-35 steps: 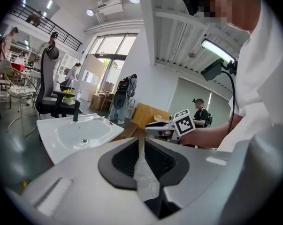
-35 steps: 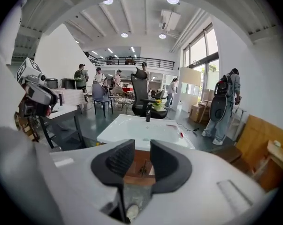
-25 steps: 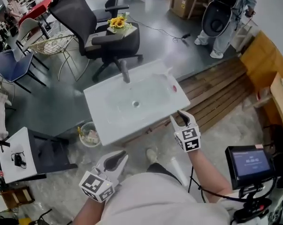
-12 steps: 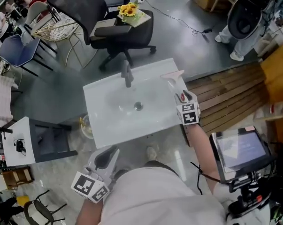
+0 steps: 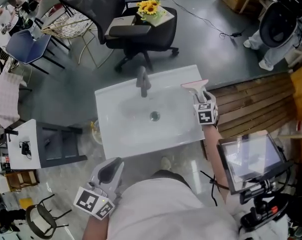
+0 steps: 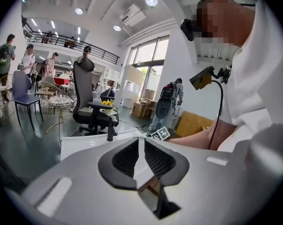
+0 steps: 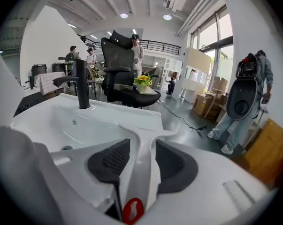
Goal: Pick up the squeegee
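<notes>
Grey floor (image 5: 65, 96) surrounds the white sink (image 5: 115, 134): at 7 o'clock the left tool (image 5: 112, 168) hangs clenched, empty; black faucet (image 5: 143, 81) at 12; at 2 o'clock the right tool (image 5: 203, 95) is opening its jaws, the handle of the squeegee (image 5: 195, 85) between them, on the rim.

the sink (image 5: 115, 134) looks like glossy white ceramic, its faucet (image 7: 81, 90) matt black metal; the squeegee (image 7: 143, 172) is smooth white plastic with a red tab (image 7: 133, 209); the floor boards (image 5: 251, 106) are bare wood.
</notes>
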Tool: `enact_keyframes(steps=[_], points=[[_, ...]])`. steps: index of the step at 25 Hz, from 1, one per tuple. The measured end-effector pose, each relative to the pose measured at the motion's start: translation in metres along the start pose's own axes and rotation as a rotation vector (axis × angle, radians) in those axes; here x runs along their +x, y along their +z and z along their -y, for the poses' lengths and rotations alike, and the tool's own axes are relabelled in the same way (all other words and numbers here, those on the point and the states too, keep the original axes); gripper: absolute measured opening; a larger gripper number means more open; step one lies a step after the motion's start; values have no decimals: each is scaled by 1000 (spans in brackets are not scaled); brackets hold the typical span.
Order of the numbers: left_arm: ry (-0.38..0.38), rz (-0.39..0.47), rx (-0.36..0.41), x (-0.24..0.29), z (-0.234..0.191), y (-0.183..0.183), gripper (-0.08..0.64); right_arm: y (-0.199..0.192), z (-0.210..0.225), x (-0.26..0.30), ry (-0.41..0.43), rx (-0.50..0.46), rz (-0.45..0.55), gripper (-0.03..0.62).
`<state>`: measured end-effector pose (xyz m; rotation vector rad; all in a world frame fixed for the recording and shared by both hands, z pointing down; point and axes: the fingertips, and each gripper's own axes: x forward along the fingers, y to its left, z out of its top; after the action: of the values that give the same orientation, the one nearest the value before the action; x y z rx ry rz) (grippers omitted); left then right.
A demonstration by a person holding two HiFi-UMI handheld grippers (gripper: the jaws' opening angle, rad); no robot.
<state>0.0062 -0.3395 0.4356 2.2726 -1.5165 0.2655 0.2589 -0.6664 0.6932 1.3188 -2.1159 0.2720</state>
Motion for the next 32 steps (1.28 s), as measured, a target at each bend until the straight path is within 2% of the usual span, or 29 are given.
enact_keyframes(steps=[5, 9, 19, 26, 32], points=[[36, 1, -20, 0, -9, -4, 46, -9, 1, 16, -10, -8, -28, 158], [41, -6, -23, -1, -9, -7, 46, -11, 5, 19, -27, -13, -40, 112], [43, -8, -10, -5, -14, -1, 46, -12, 11, 12, -48, 32, -27, 101], [24, 14, 0, -23, -18, -5, 46, -8, 0, -16, -51, 43, -5, 101], [-27, 40, 3, -69, -23, -15, 46, -4, -35, -75, -73, 52, 17, 101]])
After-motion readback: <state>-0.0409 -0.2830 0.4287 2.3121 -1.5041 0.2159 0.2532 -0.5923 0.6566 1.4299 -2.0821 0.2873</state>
